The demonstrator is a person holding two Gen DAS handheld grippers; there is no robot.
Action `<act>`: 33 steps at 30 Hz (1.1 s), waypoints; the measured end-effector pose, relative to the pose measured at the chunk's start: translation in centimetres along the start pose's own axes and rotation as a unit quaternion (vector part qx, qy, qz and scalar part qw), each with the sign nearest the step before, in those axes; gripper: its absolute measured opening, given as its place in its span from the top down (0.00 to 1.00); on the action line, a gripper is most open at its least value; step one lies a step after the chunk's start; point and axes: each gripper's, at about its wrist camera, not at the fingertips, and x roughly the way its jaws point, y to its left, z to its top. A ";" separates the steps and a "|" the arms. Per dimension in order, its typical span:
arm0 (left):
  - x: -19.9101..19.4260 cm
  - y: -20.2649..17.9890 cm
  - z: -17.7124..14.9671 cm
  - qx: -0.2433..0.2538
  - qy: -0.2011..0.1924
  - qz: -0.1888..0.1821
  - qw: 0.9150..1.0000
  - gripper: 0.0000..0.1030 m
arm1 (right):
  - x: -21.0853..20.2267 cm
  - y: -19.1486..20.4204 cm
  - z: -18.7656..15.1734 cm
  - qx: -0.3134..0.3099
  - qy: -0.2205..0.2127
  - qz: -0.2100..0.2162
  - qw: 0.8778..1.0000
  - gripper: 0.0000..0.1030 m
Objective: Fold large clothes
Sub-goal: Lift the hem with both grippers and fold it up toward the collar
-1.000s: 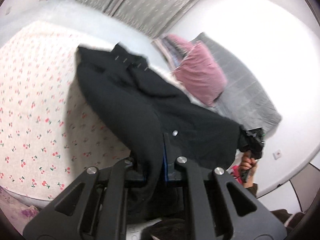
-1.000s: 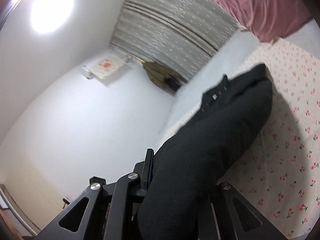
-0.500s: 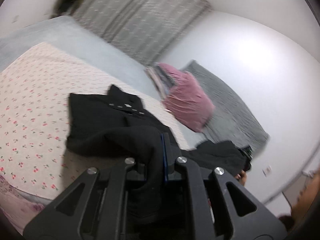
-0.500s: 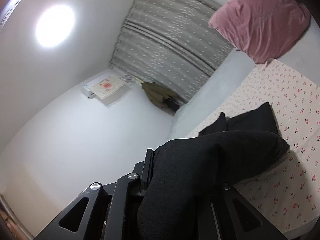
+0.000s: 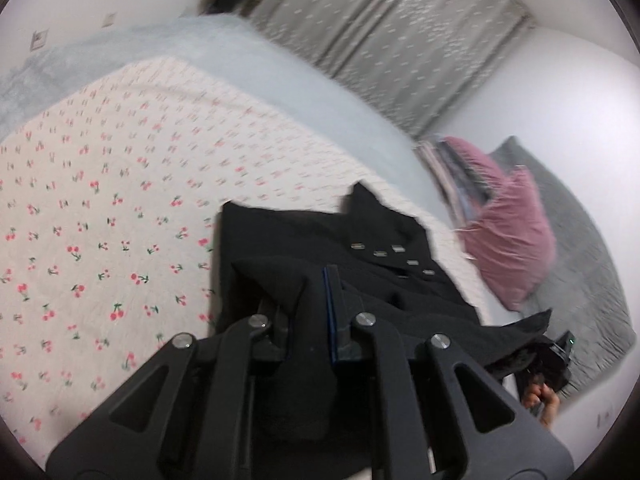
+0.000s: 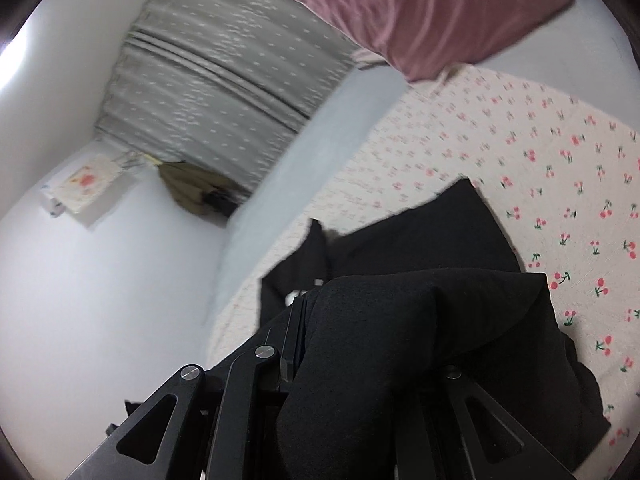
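Black heavy knit cloth fills the left claw (image 5: 308,312): a fold of the large black garment with metal snaps (image 5: 320,248) sits between its blue-edged jaws, which are opening, so the hold there is loosening. Right claw (image 6: 360,344) is clamped tight on another thick bunch of the same garment, cloth draping over and hiding its far finger. Garment's far half lies flat on the cherry-print quilted bedspread (image 5: 100,220), snaps uppermost, near half lifted toward both claws; in the left view it stretches out to the right claw and the bare hand (image 5: 540,400) that carries it. Beyond: pink velvet cushion (image 5: 512,236), grey blanket (image 5: 592,280), grey dotted curtain (image 5: 400,40). Risk, as judged: if left lets go while right keeps pulling, the folded edge would drag askew and bunch; the thick cloth may also slip unevenly. Both claws point downward toward the bed, well apart, with the garment spanning between them.
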 end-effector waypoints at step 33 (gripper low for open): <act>4.2 1.5 -2.8 0.131 0.025 0.103 0.986 0.21 | -1.5 -3.7 1.4 -0.097 0.008 -0.115 0.989 0.32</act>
